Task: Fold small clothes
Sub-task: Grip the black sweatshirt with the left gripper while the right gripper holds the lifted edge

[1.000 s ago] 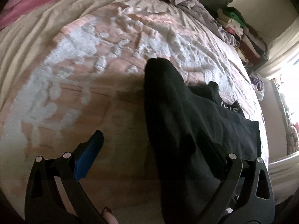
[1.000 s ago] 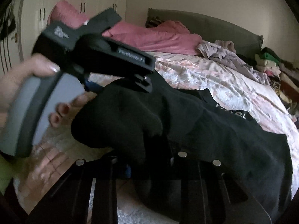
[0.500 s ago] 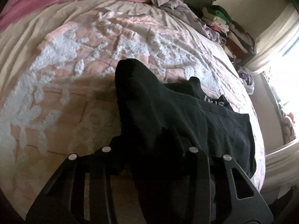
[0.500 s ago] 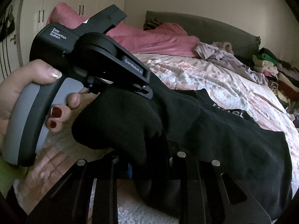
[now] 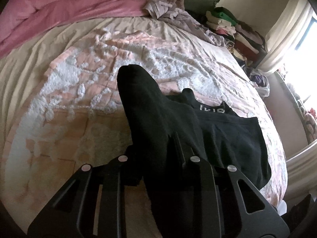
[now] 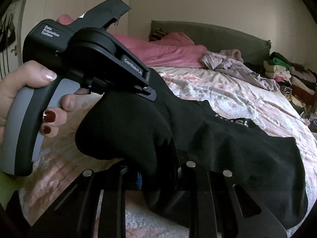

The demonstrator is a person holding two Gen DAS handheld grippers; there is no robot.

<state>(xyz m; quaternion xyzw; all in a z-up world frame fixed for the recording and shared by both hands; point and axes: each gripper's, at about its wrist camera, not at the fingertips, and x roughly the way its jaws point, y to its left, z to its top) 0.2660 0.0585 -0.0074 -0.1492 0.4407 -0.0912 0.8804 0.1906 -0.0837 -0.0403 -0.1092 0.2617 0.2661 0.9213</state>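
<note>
A black sock (image 5: 150, 115) is held up over the bed, its toe end pointing away. My left gripper (image 5: 156, 158) is shut on the sock. In the right wrist view the sock (image 6: 122, 130) bulges between both tools, and my right gripper (image 6: 156, 166) is shut on its lower part. The left gripper's body (image 6: 95, 59) shows there, held in a hand, clamped on the sock's upper edge. Black underwear with a lettered waistband (image 5: 227, 134) lies flat on the bed under the sock, also in the right wrist view (image 6: 257, 150).
The bed has a pink and white textured cover (image 5: 99, 79). A pink duvet (image 5: 59, 10) and a lilac garment (image 5: 178, 13) lie at the head. Stacked folded clothes (image 5: 233, 27) stand at the far right by a curtain (image 5: 285, 29).
My left gripper has closed on the black sock; it was open a second ago. The left gripper tilted and the view shifted toward the head of the bed. The right gripper kept its hold.
</note>
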